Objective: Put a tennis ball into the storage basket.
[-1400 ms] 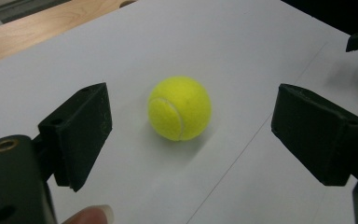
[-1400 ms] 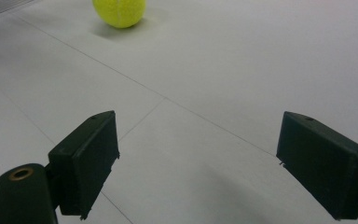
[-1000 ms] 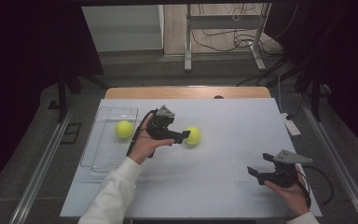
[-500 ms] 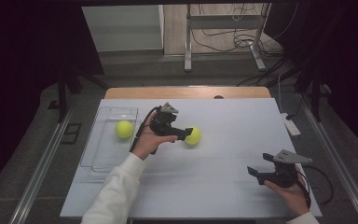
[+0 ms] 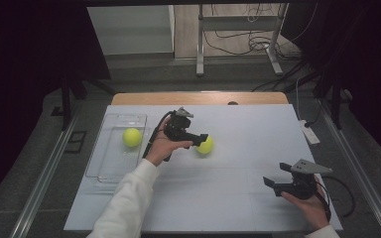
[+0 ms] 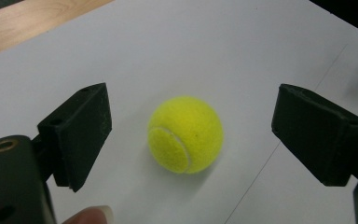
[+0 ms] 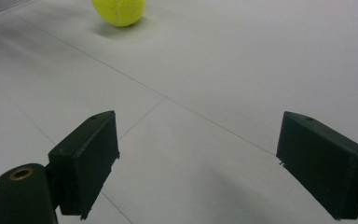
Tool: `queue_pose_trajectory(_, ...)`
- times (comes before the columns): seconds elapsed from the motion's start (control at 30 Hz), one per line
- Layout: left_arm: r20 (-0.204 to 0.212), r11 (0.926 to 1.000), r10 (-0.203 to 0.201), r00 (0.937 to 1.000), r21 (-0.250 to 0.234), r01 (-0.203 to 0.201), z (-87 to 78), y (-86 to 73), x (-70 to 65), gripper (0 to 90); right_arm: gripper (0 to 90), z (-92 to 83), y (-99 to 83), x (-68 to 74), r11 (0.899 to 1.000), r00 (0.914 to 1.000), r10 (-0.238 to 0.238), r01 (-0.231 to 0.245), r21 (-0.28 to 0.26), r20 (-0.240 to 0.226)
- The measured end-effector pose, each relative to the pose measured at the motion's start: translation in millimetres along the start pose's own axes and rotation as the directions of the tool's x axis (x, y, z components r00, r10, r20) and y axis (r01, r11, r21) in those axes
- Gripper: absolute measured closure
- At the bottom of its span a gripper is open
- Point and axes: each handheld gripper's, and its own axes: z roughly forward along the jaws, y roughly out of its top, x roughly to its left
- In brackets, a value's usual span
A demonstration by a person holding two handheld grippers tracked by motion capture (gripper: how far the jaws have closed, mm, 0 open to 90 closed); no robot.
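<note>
**Left gripper lined up on the loose tennis ball**

The tennis ball (image 6: 185,134) lies on the white table (image 5: 238,193), near its middle and to the right of the clear tray (image 5: 101,168). It rests free on the surface, its white seam curving across the near face. The left gripper (image 5: 202,139) points at it from the left, and in the left gripper view the ball sits between the two black fingers (image 6: 81,133), which stand spread with clear space on either side; neither pad touches the felt. Compared with the high view a second ago, the ball has not shifted, while the left hand (image 5: 161,148) has crept only slightly, bringing the fingers a little further around the ball. This suggests the approach is all but complete and the squeeze has yet to begin; the ball is round and free to roll, so an uneven closure could nudge it away.

A second tennis ball (image 5: 132,137) already lies inside the clear tray at the table's left side, which suggests that the loose ball is bound for the same place. The right gripper (image 5: 273,184) is held low over the near right part of the table, well apart from both balls, its fingers (image 7: 86,158) spread and empty; it has kept its place over the same second.

No brand, label or lettering can be read on the balls, tray or grippers.
</note>
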Motion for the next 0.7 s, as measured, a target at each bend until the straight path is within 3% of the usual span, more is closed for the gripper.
queue_pose_trajectory(0.2,-0.019,0.9995,0.004,0.9998,0.033,-0.004,7.5,2.1,-0.2,12.5,13.0,-0.1,0.0,0.0,1.0,1.0,-0.001,0.001,0.0,-0.001)
queue_pose_trajectory(0.7,-0.013,0.996,-0.009,0.9999,0.088,0.01,20.5,3.6,2.2,9.0,12.9,-0.5,-0.1,-0.1,1.0,1.0,-0.001,0.001,0.0,-0.003)
